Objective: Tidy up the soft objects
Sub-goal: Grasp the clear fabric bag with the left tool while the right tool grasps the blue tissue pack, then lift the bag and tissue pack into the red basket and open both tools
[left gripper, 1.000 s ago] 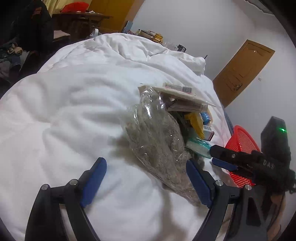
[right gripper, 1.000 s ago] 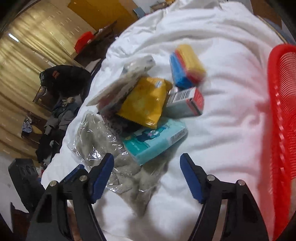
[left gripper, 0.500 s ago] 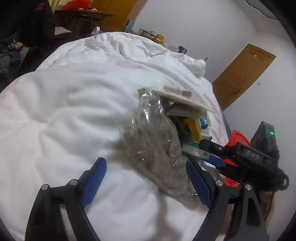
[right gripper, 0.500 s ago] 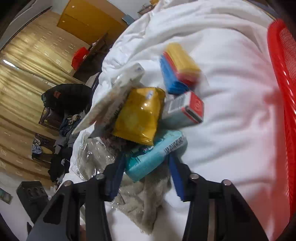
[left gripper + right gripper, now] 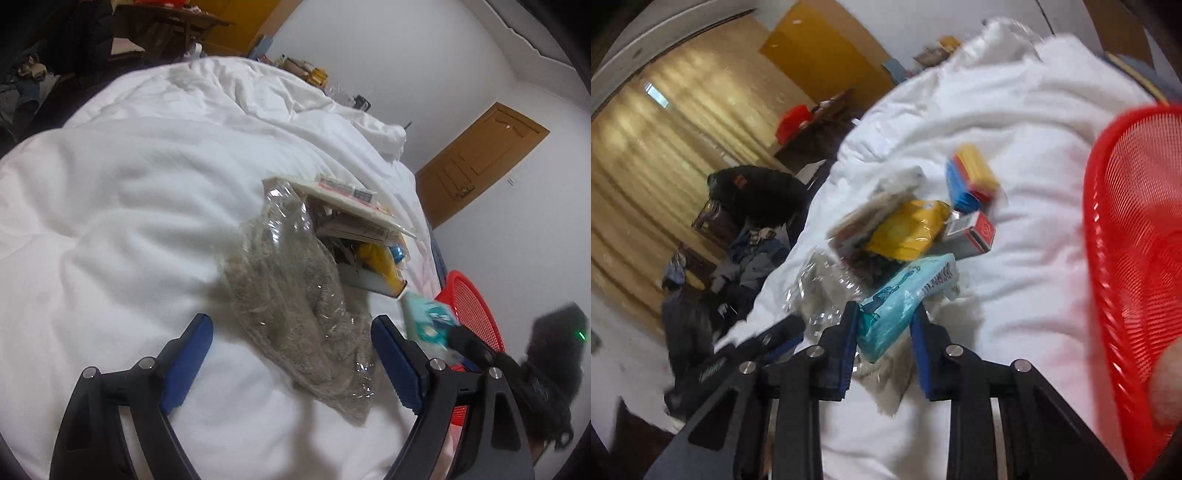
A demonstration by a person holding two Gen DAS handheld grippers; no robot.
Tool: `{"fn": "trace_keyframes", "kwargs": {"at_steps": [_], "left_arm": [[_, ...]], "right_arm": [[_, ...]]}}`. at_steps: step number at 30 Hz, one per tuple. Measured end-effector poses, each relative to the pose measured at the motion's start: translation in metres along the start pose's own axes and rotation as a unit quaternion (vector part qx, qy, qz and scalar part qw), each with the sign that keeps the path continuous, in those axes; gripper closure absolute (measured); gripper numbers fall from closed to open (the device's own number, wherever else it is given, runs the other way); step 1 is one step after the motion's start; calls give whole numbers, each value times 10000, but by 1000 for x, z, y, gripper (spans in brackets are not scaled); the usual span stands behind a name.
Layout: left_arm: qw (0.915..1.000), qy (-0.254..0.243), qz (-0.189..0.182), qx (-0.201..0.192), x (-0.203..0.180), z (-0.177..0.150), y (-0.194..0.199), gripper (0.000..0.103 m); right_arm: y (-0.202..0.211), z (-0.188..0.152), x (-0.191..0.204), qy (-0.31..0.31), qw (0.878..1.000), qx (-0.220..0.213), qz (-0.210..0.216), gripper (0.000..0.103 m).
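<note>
A pile of soft packs lies on a white duvet (image 5: 129, 206). My right gripper (image 5: 886, 332) is shut on a teal tissue pack (image 5: 905, 295) and holds it just above the pile; the pack also shows in the left wrist view (image 5: 428, 317). Behind it lie a yellow pouch (image 5: 908, 229), a red-and-white box (image 5: 971, 236) and a stack of blue, red and yellow sponges (image 5: 971, 181). A grey fabric in a clear plastic bag (image 5: 295, 306) lies between the fingers of my left gripper (image 5: 291, 362), which is open and empty above it.
A red mesh basket (image 5: 1137, 258) stands at the right of the pile, also in the left wrist view (image 5: 476, 314). A flat white card pack (image 5: 354, 203) tops the pile. Dark clothes and furniture (image 5: 753, 206) stand beyond the bed's far left edge.
My right gripper closed on the teal tissue pack and lifted it off the pile toward the basket side. The left gripper stayed open over the bagged grey fabric.
</note>
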State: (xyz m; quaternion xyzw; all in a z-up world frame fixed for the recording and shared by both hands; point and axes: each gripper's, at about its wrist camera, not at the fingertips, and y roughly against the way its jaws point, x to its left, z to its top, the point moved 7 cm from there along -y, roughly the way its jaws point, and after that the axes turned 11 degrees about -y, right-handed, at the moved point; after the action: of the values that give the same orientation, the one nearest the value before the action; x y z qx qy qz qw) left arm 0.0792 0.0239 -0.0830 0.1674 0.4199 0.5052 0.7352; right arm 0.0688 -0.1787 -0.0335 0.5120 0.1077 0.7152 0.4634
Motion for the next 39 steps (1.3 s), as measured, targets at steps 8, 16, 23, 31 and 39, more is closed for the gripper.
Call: {"fn": "trace_keyframes", "kwargs": {"at_steps": [8,16,23,31,39], "left_arm": [[9995,147,-224,171,0,5,-20,32],[9991,-109,-139,376,-8,-6,-30,74],[9964,-553,270,584,-13,-11,-47,77],[9904,-1105,831,-46,-29,-10,-17,91],[9811,-1451,1153,-562,-38,-7,9,91]], "right_arm": [[14,-15,14,701,9969,-232,-279,76],[3,-19,3,548,9979,-43,-336,76],[-2,-20,-5,385,9986,37,-348,76],[-2,-19,-7,365,9986,-8,-379,76],[1,-19,-2,486,9979,-111,-424,76]]}}
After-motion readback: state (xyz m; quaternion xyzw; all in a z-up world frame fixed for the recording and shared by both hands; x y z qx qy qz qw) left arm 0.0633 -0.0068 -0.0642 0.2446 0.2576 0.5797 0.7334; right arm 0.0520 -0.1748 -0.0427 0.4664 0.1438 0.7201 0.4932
